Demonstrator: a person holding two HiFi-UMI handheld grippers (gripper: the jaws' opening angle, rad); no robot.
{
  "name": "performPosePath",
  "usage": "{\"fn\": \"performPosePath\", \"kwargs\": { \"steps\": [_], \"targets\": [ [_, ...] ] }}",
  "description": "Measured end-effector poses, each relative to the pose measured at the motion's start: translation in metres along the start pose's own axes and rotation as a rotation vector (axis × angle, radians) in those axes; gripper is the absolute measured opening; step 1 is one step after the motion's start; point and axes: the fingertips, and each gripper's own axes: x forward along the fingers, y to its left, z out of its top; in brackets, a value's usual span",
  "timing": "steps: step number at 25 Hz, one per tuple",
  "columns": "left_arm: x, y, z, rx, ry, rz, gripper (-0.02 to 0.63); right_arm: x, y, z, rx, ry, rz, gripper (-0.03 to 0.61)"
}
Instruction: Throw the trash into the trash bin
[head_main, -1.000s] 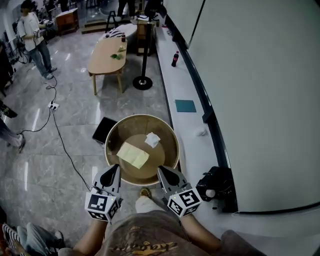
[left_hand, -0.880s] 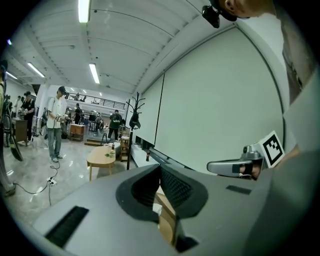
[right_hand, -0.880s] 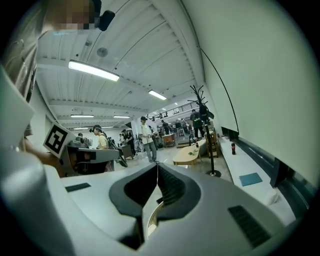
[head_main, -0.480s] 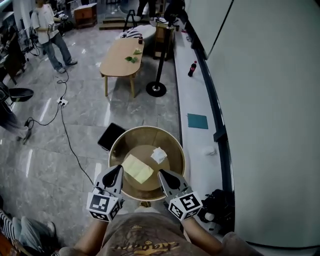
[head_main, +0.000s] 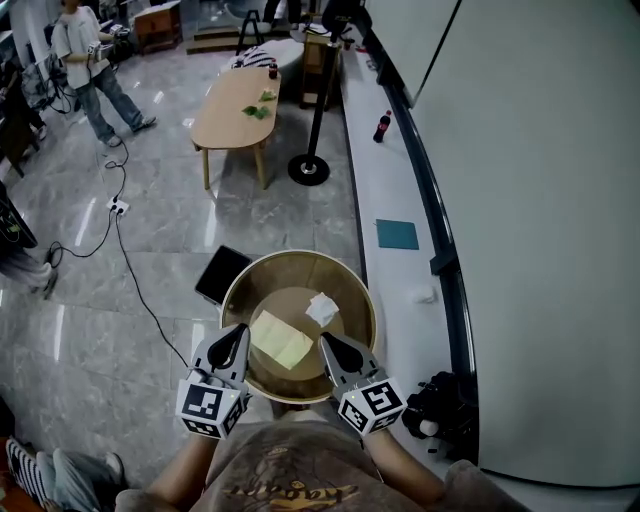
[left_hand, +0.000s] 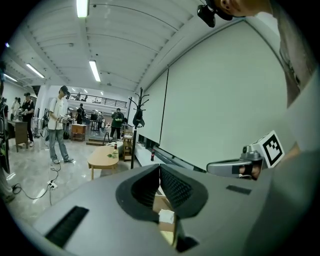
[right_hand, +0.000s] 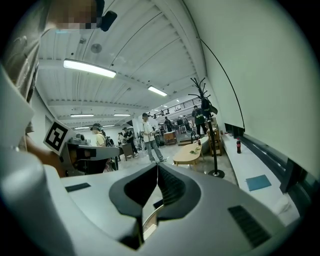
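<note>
A round tan trash bin (head_main: 240, 290) stands on the floor just ahead of me. In it lie a yellow sheet of paper (head_main: 281, 340) and a crumpled white paper (head_main: 322, 307). My left gripper (head_main: 238, 331) hangs over the bin's near left rim, shut and empty. Over the near right rim my right gripper (head_main: 324, 338) is also shut with nothing in it. In the left gripper view the jaws (left_hand: 159, 168) meet, and the white paper (left_hand: 165, 216) shows below them. The right gripper view shows its jaws (right_hand: 157, 165) closed above the bin's rim (right_hand: 146, 221).
A white ledge (head_main: 400, 290) along the wall on the right carries a teal pad (head_main: 398, 234) and a cola bottle (head_main: 381, 127). A black bag (head_main: 440, 400) lies near my right. Farther off are a black flat case (head_main: 222, 274), a floor cable (head_main: 130, 280), a stanchion (head_main: 310, 168), a wooden table (head_main: 232, 105) and a person (head_main: 85, 60).
Both grippers stayed shut and side by side at the bin's near rim while the whole view shifted a little. The papers in the bin have not moved.
</note>
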Motion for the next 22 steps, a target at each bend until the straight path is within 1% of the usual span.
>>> {"fn": "performPosePath", "kwargs": {
  "steps": [8,13,18,22],
  "targets": [
    [0.017,0.012,-0.014,-0.007,0.037,-0.053,0.018,0.018,-0.001,-0.008,0.032,0.006,-0.042,0.018],
    [0.035,0.016,-0.032,-0.019,0.067,-0.062,0.018,0.03,-0.011,-0.02,0.043,0.019,-0.049,0.018],
    [0.057,0.024,-0.06,-0.023,0.093,-0.074,0.018,0.052,-0.025,-0.038,0.034,0.026,-0.054,0.019],
    [0.081,0.033,-0.092,-0.027,0.12,-0.077,0.018,0.07,-0.043,-0.059,0.015,0.031,-0.072,0.02]
  ]
}}
